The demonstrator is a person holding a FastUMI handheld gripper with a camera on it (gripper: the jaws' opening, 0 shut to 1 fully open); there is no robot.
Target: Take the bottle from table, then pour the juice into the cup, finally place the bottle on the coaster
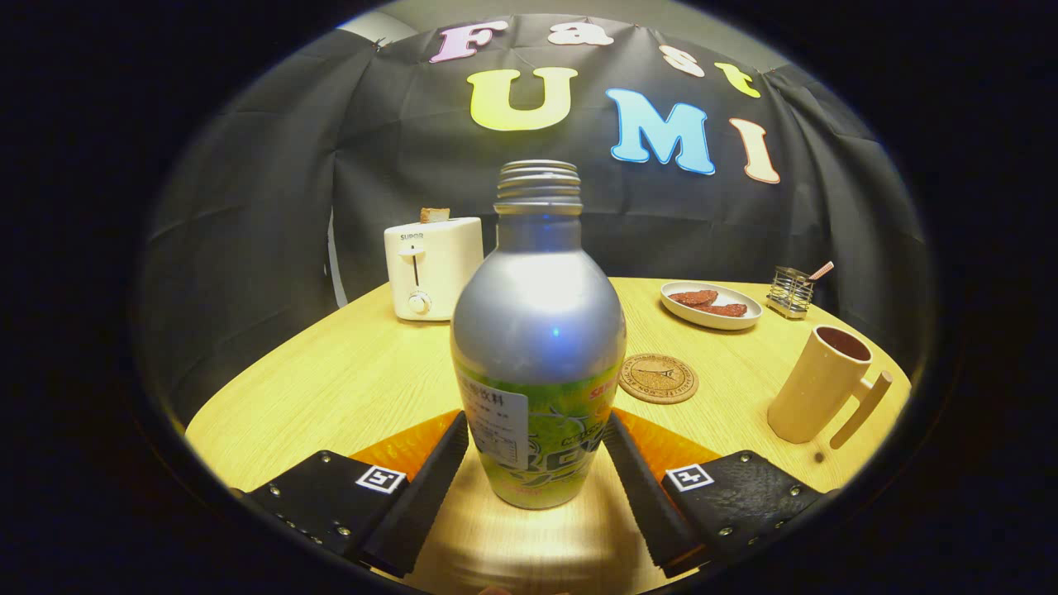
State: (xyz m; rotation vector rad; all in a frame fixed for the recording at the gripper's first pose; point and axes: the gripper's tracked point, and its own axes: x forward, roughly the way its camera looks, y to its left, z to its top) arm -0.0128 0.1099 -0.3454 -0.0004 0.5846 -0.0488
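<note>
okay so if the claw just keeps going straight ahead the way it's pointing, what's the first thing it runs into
The bottle. It stands upright between the fingers of the claw, which look to flank its lower body closely; whether they press on it is unclear. Pushed straight on, the claw's inner throat would likely meet the bottle first.

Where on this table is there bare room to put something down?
The widest bare wood lies between the white toaster and the jaws, beside the silver bottle with the green label they press on. A smaller patch separates the round cork coaster from the tan mug. It is crowded around the white plate and wire holder.
</note>
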